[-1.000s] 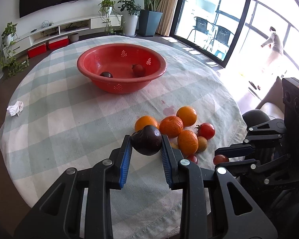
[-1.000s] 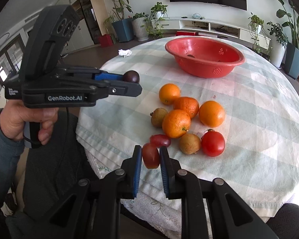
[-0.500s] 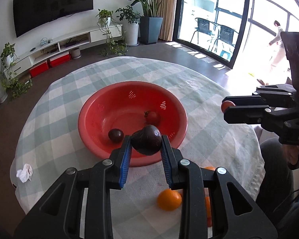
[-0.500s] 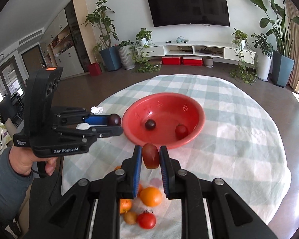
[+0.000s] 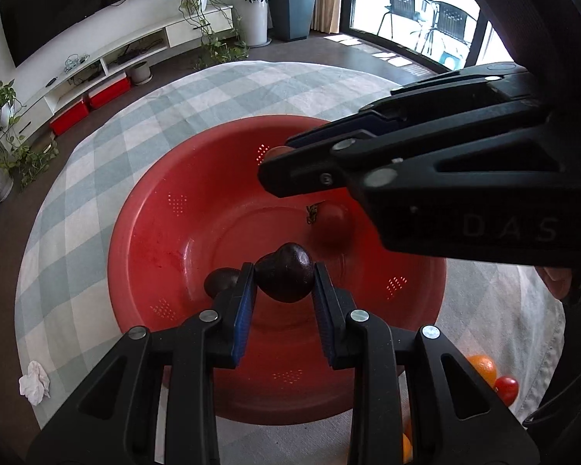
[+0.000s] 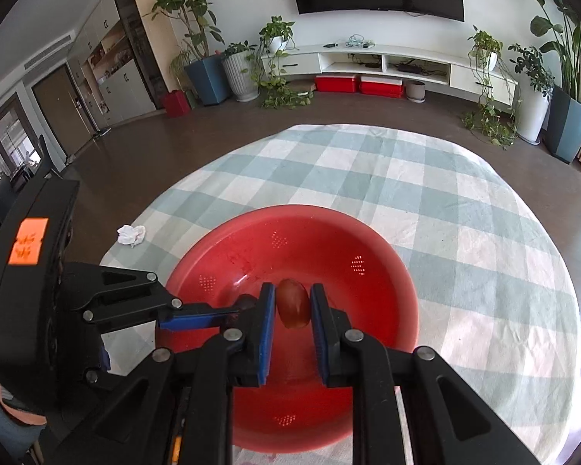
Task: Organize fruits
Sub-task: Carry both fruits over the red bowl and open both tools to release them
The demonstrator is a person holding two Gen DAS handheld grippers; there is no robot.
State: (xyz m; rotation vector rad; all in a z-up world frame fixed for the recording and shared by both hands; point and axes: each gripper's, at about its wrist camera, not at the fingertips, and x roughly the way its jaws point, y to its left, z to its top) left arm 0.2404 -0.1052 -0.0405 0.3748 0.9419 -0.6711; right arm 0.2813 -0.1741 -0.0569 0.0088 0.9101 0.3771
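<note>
A red bowl point(image 5: 147, 232) point(image 6: 368, 248) sits on the checked tablecloth. My left gripper point(image 5: 284, 279) is shut on a dark plum point(image 5: 286, 277) and hangs over the bowl's inside. My right gripper point(image 6: 292, 304) is shut on a small red oval tomato point(image 6: 291, 303), also above the bowl. In the left wrist view the right gripper point(image 5: 277, 155) reaches in from the right over the bowl's far side. On the bowl's floor lie a second dark plum point(image 5: 220, 281) and a red tomato point(image 5: 331, 219).
Loose oranges point(image 5: 483, 366) and a red tomato point(image 5: 506, 387) lie on the cloth at the near right of the bowl. A crumpled white tissue point(image 5: 35, 383) point(image 6: 131, 235) rests near the table's left edge. Plants and a TV cabinet stand beyond the table.
Both grippers carried their fruit from the loose pile across the table to above the red bowl. The bowl now fills the middle of both views. Both grips are unchanged.
</note>
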